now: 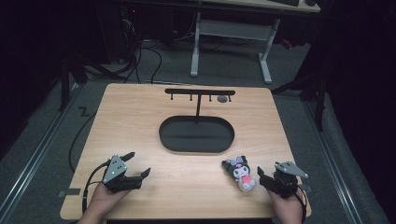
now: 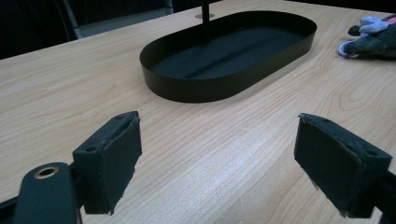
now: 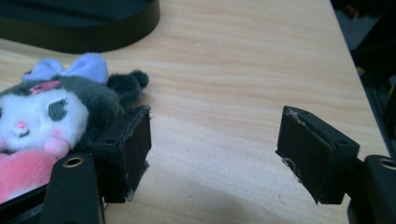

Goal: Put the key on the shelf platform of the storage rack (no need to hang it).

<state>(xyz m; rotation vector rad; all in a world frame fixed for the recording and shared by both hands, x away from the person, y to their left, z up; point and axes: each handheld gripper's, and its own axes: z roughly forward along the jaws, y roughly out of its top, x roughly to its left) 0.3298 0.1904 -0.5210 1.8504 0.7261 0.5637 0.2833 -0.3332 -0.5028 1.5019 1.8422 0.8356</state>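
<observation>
Both grippers were open, holding nothing. Right gripper (image 3: pixel 215 154) sat beside the plush (image 3: pixel 51 126), lower left of its view, fingers (image 3: pixel 128 149) not around it yet. Left gripper (image 2: pixel 217 163) idled, facing the tray (image 2: pixel 229 88).

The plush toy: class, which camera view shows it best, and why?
The right gripper view: the plush toy lies close, its face and bow clear, beside the right tongs. The high view shows it whole but small; the left gripper view catches a bit at the edge.
</observation>
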